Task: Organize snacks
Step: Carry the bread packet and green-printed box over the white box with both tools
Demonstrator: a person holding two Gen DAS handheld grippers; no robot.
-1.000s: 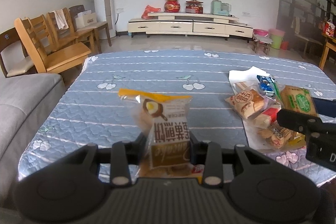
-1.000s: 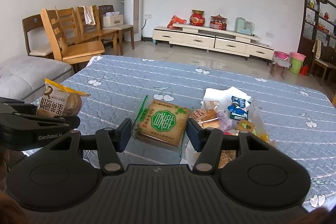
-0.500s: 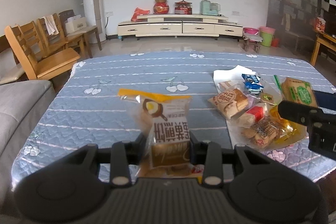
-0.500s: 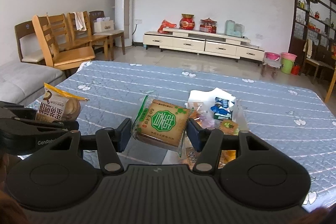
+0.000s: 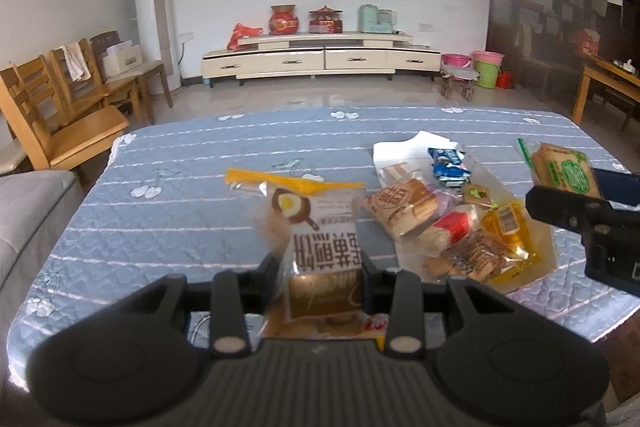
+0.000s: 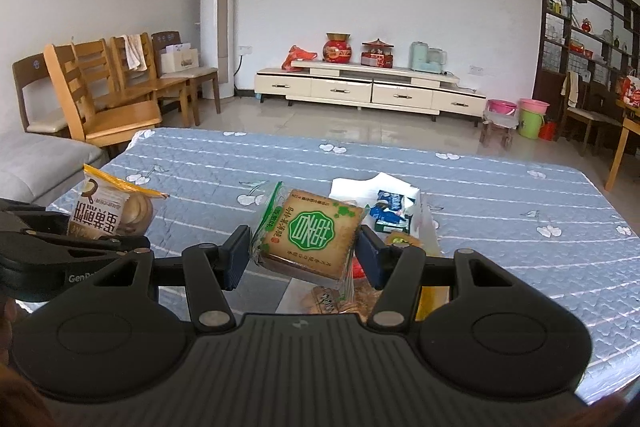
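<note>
My left gripper [image 5: 320,267] is shut on a clear pancake packet with a yellow top and a fried-egg picture [image 5: 320,231], held upright above the blue quilted table [image 5: 192,211]. The same packet [image 6: 108,215] shows at the left of the right wrist view. My right gripper [image 6: 302,255] is shut on a square biscuit pack with a green label [image 6: 312,231], lifted over the snack pile [image 5: 452,223]. That pack [image 5: 564,173] and the right gripper's finger [image 5: 568,211] appear at the right edge of the left wrist view.
The pile holds a bread pack [image 5: 404,207], a blue packet [image 5: 448,163], a yellow pouch [image 5: 508,231] and white paper [image 5: 404,151]. Wooden chairs [image 6: 104,99] and a grey sofa [image 6: 36,155] stand to the left, and a TV cabinet [image 6: 368,91] stands beyond the table.
Both grippers drew back from the table with their packs still gripped; the table and the snack pile look smaller and farther. The views swung a little to the right.
</note>
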